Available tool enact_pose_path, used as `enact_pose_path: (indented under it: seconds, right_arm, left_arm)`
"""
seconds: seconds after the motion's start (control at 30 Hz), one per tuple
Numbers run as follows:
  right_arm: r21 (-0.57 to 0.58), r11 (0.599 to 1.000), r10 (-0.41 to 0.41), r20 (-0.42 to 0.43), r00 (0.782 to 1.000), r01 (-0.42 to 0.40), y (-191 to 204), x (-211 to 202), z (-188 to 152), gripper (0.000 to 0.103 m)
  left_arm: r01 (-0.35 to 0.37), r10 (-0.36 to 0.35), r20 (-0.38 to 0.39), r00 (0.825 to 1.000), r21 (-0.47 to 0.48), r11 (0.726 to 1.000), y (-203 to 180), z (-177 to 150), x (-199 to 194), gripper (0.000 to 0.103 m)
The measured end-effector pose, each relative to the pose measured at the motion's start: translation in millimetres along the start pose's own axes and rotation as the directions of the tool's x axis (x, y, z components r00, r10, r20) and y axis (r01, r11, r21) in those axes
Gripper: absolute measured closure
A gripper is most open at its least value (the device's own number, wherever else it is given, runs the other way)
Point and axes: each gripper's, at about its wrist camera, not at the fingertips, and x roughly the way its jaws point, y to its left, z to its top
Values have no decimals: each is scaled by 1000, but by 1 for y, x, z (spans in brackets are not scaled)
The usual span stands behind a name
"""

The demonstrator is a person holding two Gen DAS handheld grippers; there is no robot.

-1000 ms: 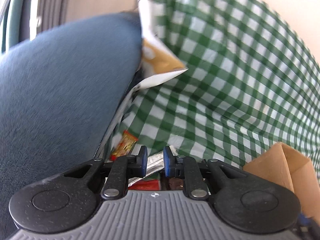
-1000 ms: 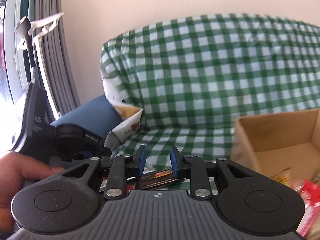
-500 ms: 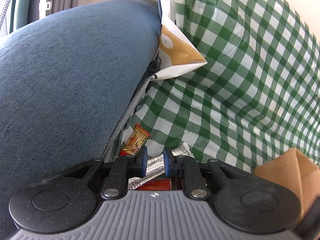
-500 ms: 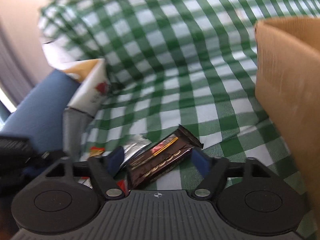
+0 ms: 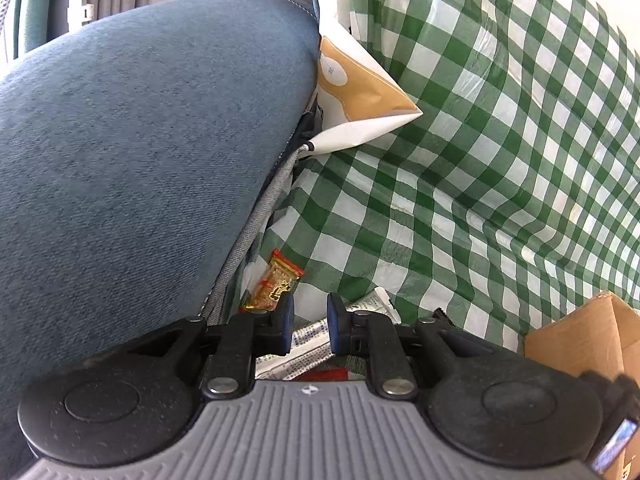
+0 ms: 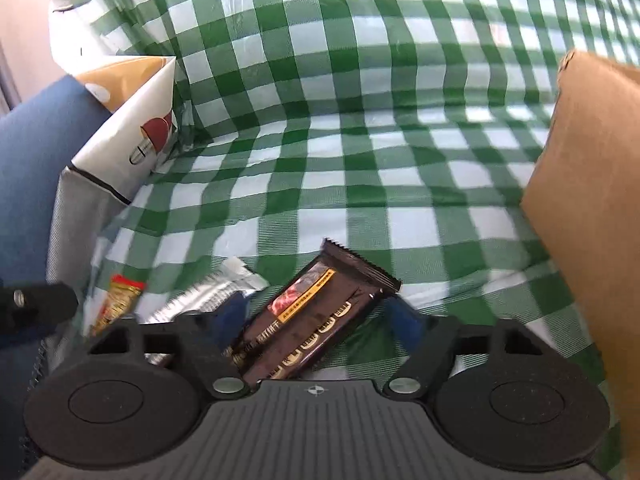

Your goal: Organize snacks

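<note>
The dark snack bar [image 6: 316, 316] is seen lying slantwise between the right gripper [image 6: 320, 316], whose jaws have just been closing, unclamped, its long axis running up-right.

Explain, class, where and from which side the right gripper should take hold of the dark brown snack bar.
Grip the dark brown snack bar across its narrow width at mid-length, coming from above. It lies flat on the checked cloth, long and thin, already between the right gripper fingers, whose jaws have just been closing.

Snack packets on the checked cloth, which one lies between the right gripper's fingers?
The dark brown bar wrapper. The silver packet and the small red and gold packet lie further left, outside the right gripper.
</note>
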Motion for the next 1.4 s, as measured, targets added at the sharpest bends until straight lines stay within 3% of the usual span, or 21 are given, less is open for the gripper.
enact_pose_path:
  seconds: [0.03, 0.1, 0.13, 0.2, 0.33, 0.43, 0.53, 0.67, 0.73, 0.77, 0.8, 0.83, 0.87, 0.97, 1.07, 1.23, 1.4]
  right_arm:
    - [-9, 1000, -5, 3, 1000, 5, -2, -1, 0, 54]
    - [0, 1000, 8, 1, 1000, -8, -9, -4, 1, 62]
    - [12, 1000, 20, -2, 1000, -20, -13, -7, 1, 63]
    - [22, 1000, 18, -2, 1000, -18, -16, -12, 3, 64]
    - [5, 1000, 20, -2, 1000, -20, -23, -28, 2, 65]
    - [-9, 999, 35, -24, 999, -35, -33, -43, 0, 65]
    - [-14, 998, 60, -55, 997, -61, -42, -61, -2, 65]
    - [-39, 994, 101, -98, 990, -105, -50, -80, -8, 65]
    - [-58, 989, 127, -120, 985, -135, -52, -89, -13, 65]
    - [-71, 986, 140, -131, 982, -150, -53, -94, -15, 65]
    - [-80, 983, 154, -139, 978, -166, -54, -98, -17, 65]
    - [-88, 980, 165, -144, 976, -179, -56, -103, -19, 65]
    - [-96, 977, 175, -150, 973, -191, -57, -108, -21, 65]
    - [-112, 967, 209, -169, 963, -230, -63, -123, -26, 65]
    - [-132, 958, 231, -179, 956, -256, -72, -140, -34, 65]
    - [-143, 947, 257, -200, 946, -288, -85, -167, -49, 65]
    - [-139, 941, 280, -197, 939, -310, -96, -192, -67, 65]
  left_arm:
    - [4, -4, -7, 1000, 5, 1000, -1, -1, 1, 83]
    - [16, -15, -29, 999, 29, 999, -5, -2, 6, 78]
    - [18, -16, -39, 999, 48, 999, -9, -3, 9, 74]
    - [15, -10, -48, 999, 110, 994, -18, -6, 13, 55]
    - [-17, 27, -37, 999, 257, 966, -37, -15, 20, 51]
    - [-1, 15, -42, 999, 304, 953, -43, -19, 27, 48]
    - [7, 11, -50, 999, 349, 937, -49, -22, 36, 38]
    - [-63, 92, -36, 995, 479, 875, -63, -35, 51, 34]
    - [-103, 141, -34, 989, 522, 847, -65, -41, 57, 37]
    - [-101, 140, -38, 989, 514, 852, -63, -43, 57, 43]
    - [-86, 124, -45, 991, 492, 867, -61, -42, 55, 62]
    - [-71, 109, -56, 992, 466, 882, -59, -41, 53, 68]
    - [-70, 106, -55, 993, 447, 892, -57, -40, 51, 80]
    - [-56, 79, -38, 996, 407, 912, -55, -42, 36, 93]
    - [-50, 50, 12, 999, 384, 922, -53, -45, 11, 94]
    - [-8, -30, 88, 996, 401, 916, -54, -65, -41, 94]
    - [117, -138, 35, 990, 358, 926, -51, -96, -89, 94]
